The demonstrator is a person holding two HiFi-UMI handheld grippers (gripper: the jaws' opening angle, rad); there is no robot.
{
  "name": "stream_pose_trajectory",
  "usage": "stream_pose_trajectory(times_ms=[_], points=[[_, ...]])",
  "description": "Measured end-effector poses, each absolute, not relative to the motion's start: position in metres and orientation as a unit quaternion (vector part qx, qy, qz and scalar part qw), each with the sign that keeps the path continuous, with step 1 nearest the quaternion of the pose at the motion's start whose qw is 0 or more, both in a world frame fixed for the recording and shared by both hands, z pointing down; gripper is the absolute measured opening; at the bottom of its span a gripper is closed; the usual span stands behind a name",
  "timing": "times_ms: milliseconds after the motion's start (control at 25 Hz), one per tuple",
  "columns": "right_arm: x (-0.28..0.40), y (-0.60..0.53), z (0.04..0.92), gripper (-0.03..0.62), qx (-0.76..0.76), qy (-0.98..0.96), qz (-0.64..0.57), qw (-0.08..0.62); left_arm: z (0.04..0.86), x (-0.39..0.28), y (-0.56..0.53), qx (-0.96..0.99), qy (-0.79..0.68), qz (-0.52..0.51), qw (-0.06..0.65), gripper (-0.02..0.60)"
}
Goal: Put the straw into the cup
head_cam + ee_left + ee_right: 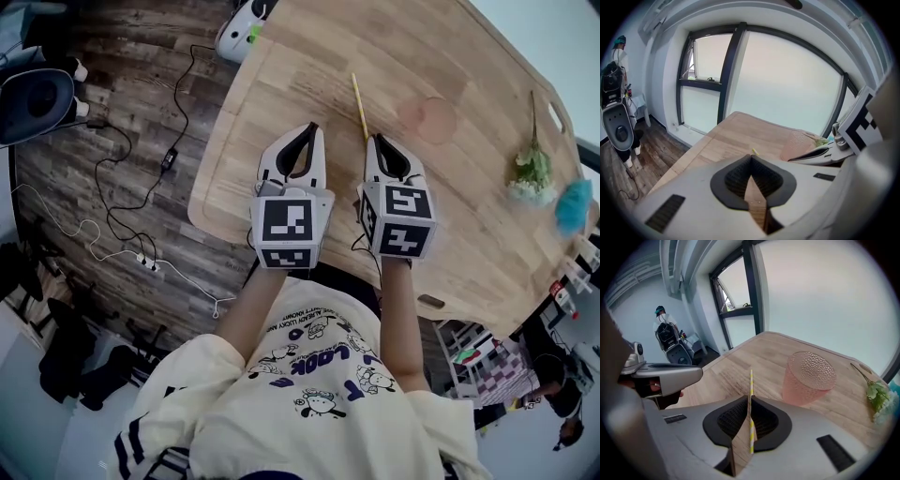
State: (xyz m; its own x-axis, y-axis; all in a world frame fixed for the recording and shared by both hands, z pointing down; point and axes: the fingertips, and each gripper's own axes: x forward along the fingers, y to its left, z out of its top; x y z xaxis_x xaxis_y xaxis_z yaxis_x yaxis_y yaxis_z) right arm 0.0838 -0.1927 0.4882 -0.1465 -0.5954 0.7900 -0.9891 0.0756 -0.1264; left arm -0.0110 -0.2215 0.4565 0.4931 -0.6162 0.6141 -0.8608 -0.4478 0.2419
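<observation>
The right tongs (374, 141) are closed on the straw (359, 103), a thin yellow-and-white striped one pinched right at the seam where the two tips meet. In the right gripper view the straw (751, 394) runs straight along the line of the jaws: its near end sits back in the dark hollow between them, and its free end juts forward past the tips, pointing away from the person across the wooden surface (309, 66). From the head view its long axis leans slightly to the left as it goes away. Whether the far end touches the wood I cannot tell. The cup (427, 120) — pink, see-through, with a pebbled wall — stands upright on the surface, mouth up, ahead and to the right of the straw's free end and clearly apart from it; the right gripper view shows the cup (808, 378) just to the right of the straw's line. The left tongs (314, 127) hang beside the right ones, tips pressed together with nothing between them, which the left gripper view confirms at the tips (751, 157). A flower sprig (532, 173) lies further right on the surface, well apart from the cup. Cables (141, 187) trail over the plank floor (84, 187) to the left.
</observation>
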Motion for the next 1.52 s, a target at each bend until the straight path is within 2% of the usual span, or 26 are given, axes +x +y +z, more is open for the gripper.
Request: stream_pose_trajectory(times_ms=[800,1520], points=[[0.075,-0.196,0.529,0.020,0.523,-0.649,0.389,0.393,0.487,-0.010,-0.234,0.806,-0.440,0.242,0.313,0.031],[0.077,-0.195,0.538,0.023,0.505,-0.639,0.407,0.413,0.497,-0.007,-0.237,0.803,-0.433,0.248,0.325,0.031]])
